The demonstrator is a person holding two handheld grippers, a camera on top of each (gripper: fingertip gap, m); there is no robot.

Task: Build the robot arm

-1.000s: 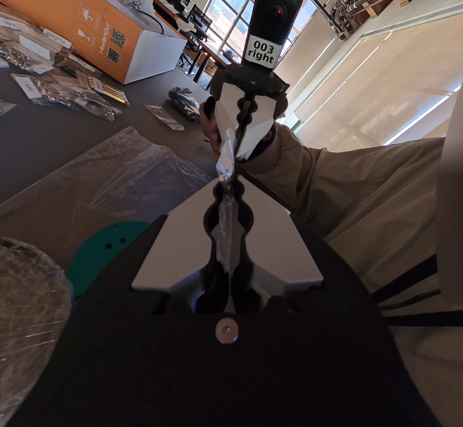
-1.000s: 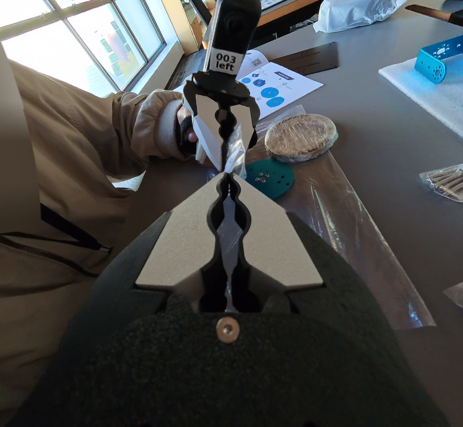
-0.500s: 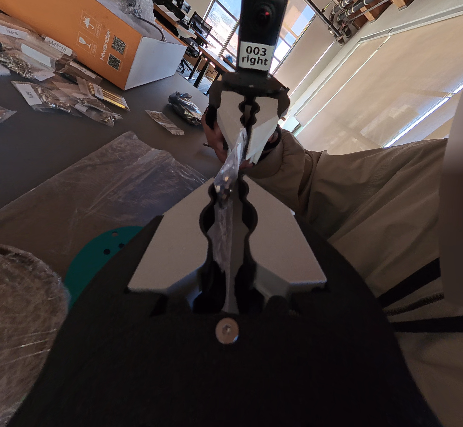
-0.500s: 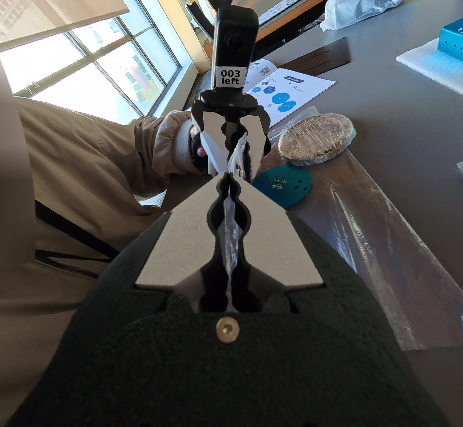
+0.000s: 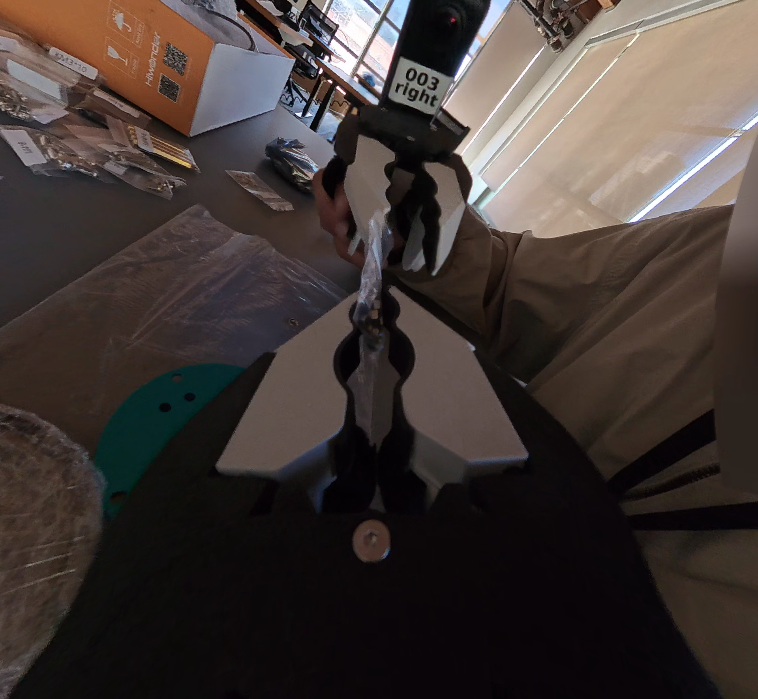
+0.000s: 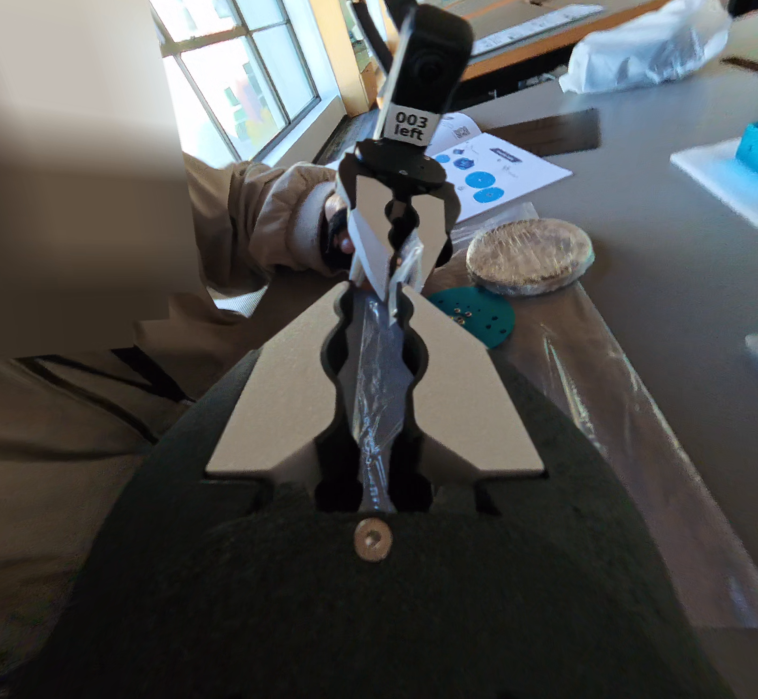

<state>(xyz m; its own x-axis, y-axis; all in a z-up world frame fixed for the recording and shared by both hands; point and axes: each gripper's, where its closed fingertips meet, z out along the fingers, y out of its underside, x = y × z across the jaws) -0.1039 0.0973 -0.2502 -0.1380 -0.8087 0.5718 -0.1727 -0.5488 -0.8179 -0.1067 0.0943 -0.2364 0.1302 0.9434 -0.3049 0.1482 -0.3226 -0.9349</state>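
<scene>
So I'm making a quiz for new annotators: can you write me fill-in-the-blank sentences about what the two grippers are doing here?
1. The left gripper is ____ on the small clear bag.
2. The right gripper is ____, its fingers apart around the bag's other end.
3. The long side of the box behind the hardware packets is ____ in colour.

Missing words: shut; open; orange.

teal disc (image 5: 156,404): half hidden by left claw body | wrapped round stack (image 5: 37,515): cut by frame edge
</scene>
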